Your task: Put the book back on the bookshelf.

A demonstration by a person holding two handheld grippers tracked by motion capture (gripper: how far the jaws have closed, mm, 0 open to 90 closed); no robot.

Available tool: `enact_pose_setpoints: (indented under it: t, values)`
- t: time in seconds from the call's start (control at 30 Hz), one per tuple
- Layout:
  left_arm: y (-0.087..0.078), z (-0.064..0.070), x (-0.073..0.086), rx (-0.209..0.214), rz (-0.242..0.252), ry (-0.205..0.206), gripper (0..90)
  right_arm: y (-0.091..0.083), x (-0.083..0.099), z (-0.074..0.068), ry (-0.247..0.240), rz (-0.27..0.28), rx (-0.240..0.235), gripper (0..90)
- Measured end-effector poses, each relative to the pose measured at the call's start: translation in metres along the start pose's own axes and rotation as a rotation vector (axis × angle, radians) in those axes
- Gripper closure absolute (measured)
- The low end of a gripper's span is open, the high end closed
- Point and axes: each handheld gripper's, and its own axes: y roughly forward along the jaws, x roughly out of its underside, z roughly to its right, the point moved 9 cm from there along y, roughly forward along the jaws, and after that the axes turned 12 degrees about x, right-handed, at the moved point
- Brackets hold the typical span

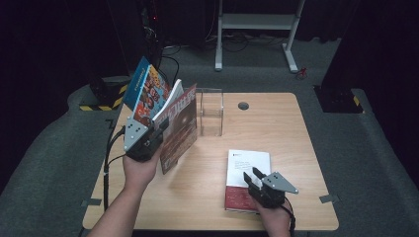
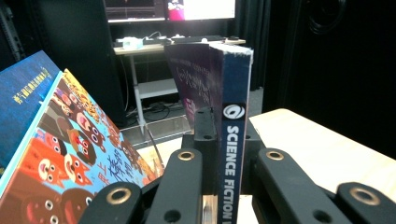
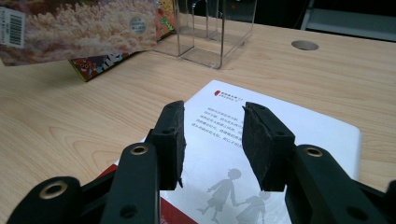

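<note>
While your left gripper (image 1: 159, 129) is lifted above the near-left part of the table (image 1: 276, 123), its jaws are clamped on the spine of the science fiction book (image 2: 232, 121). The left gripper view shows that spine pinched upright between the two black jaws, with the white "SCIENCE FICTION" lettering running down it. In the high view the book (image 1: 179, 126) hangs clear of the table, just left of the clear acrylic stand (image 1: 210, 111), its cover facing the stand and its bottom edge tilted.

Landmark is the acrylic stand, which sits at the table's back centre. The colourful picture book (image 1: 150, 91) leans on the stand's left side, tilted away from it; it is behind and left of the held book. The blue cover (image 2: 23, 93) shows on its outer side in the left gripper view.

Your right gripper (image 1: 252, 176) is well in front of the stand, a bit to its right. Its jaws are apart with nothing between them, hovering over the white and red book (image 1: 249, 168), which lies flat on the table. The right gripper view shows both pads (image 3: 266, 140) above the white cover (image 3: 289, 126); I can't tell if they touch it.

A grommet hole (image 1: 243, 105) sits in the tabletop just right of the stand.
</note>
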Motion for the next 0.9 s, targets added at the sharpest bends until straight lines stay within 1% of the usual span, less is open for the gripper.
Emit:
enact_pose_setpoints:
  t: [0.17, 0.33, 0.57, 0.9]
  values:
    - [0.013, -0.002, -0.002, -0.016, -0.008, 0.005, 83.9, 0.0, 0.0, 0.0, 0.003, 0.003, 0.001, 59.1]
    - [0.023, -0.005, -0.001, -0.032, -0.014, -0.005, 83.9, -0.001, -0.001, 0.001, 0.005, 0.006, 0.002, 59.1]
    - [0.032, -0.011, 0.0, -0.055, -0.018, -0.014, 83.9, -0.001, -0.001, 0.001, 0.009, 0.007, 0.002, 59.1]
    - [0.043, -0.015, -0.003, -0.061, -0.007, -0.011, 83.9, -0.001, -0.001, 0.0, 0.008, 0.009, -0.001, 59.1]
